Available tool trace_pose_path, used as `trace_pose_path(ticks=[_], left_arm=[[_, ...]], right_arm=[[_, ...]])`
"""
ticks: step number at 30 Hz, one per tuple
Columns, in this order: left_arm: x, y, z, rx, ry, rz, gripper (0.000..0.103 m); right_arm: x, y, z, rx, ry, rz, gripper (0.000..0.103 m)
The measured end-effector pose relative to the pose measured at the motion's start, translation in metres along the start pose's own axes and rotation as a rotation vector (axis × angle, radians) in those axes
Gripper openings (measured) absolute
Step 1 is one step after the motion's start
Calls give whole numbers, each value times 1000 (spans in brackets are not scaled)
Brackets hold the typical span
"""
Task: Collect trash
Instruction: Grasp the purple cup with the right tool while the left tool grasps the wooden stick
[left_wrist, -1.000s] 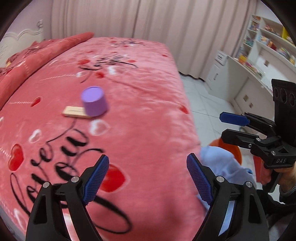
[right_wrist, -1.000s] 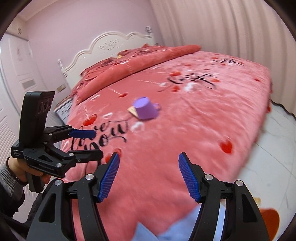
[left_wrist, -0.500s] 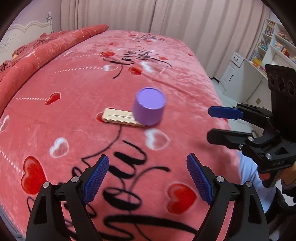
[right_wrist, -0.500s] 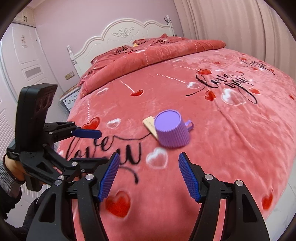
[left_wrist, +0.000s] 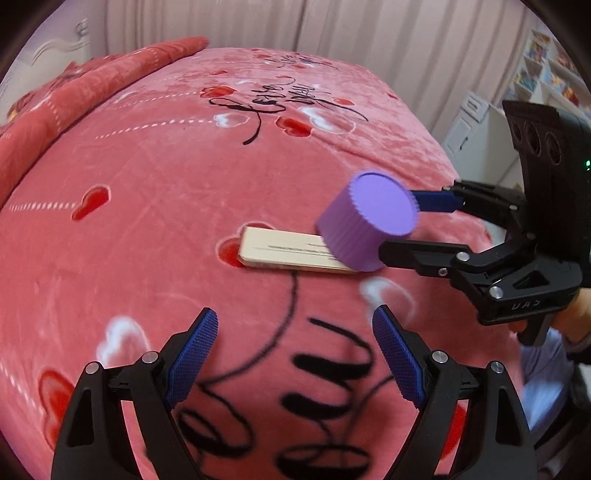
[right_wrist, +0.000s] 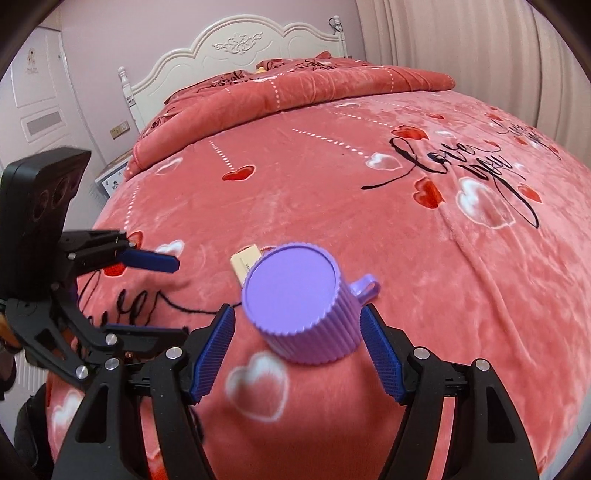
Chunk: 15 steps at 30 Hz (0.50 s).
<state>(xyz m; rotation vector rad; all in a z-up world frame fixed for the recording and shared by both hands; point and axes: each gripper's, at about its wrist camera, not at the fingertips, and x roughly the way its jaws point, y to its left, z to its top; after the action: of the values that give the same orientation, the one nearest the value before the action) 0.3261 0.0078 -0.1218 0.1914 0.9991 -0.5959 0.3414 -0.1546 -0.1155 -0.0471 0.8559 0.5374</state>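
Note:
A purple ribbed cup (right_wrist: 295, 295) stands upside down on the pink bedspread (right_wrist: 369, 221), its handle to the right. It rests partly on a flat beige pack (left_wrist: 280, 251), which also peeks out behind the cup (right_wrist: 245, 260). My right gripper (right_wrist: 297, 350) has the cup between its blue pads; the jaws are opening, and a gap shows at the left pad. In the left wrist view the right gripper (left_wrist: 404, 229) reaches the cup (left_wrist: 369, 221) from the right. My left gripper (left_wrist: 291, 354) stands open over the bedspread, short of the pack, with nothing between its fingers; the right wrist view shows the left gripper (right_wrist: 177, 299) at the left.
A folded red quilt (right_wrist: 295, 92) and a white headboard (right_wrist: 236, 48) lie at the bed's far end. Curtains (left_wrist: 332, 29) hang behind the bed, and a white cabinet (left_wrist: 469, 125) stands past its right edge. A person's hand (left_wrist: 576, 317) grips the right tool.
Both grippers have moved in over the bed toward the cup. The right gripper's fingers now stand on either side of it. The cup and pack have not shifted.

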Motion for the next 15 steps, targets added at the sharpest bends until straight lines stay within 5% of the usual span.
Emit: trace_pose_path(ticks=[11, 15], left_arm=[[20, 23, 24, 181, 26, -103, 85], [30, 20, 39, 347, 25, -235, 85]], right_arm=[[8, -2, 0, -56, -36, -12, 63], [-7, -14, -4, -17, -36, 6, 62]])
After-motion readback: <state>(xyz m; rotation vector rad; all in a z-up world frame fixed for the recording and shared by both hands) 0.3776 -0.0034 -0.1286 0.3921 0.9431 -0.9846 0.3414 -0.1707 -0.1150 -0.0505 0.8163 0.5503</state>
